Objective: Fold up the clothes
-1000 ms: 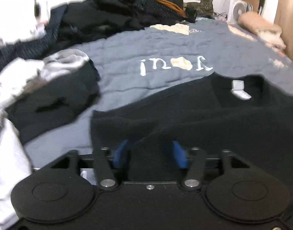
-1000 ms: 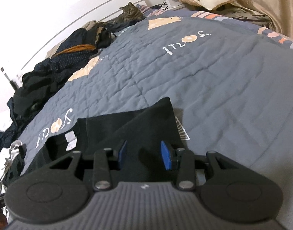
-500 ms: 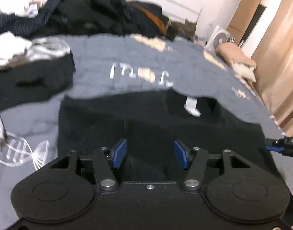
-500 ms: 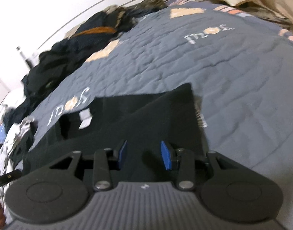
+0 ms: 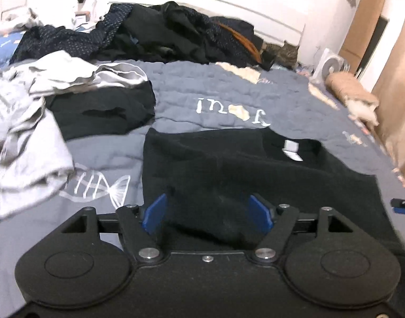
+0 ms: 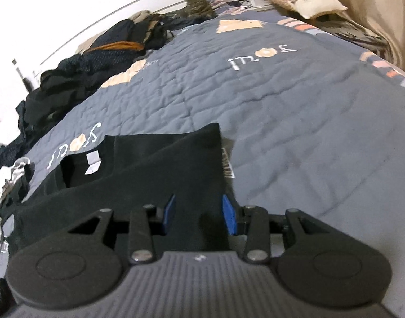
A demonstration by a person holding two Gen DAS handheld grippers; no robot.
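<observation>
Folding black shirt on bed.
Left claw opening, cloth between pads; right claw gripping shirt edge, lower centre.

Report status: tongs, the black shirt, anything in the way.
Left tongs opening, black shirt between pads, no grip. Right tongs part open over shirt's edge, hold unclear. Shirt flat on quilt, label up. Grey clothes beside it, not blocking.

Both wrist fisheyes sit low over the bed, angled down past their own fingers, left wrist view facing the headboard clothes pile, right wrist view facing the same way from further right, both sharing the black shirt close up, quilt, cat.
</observation>
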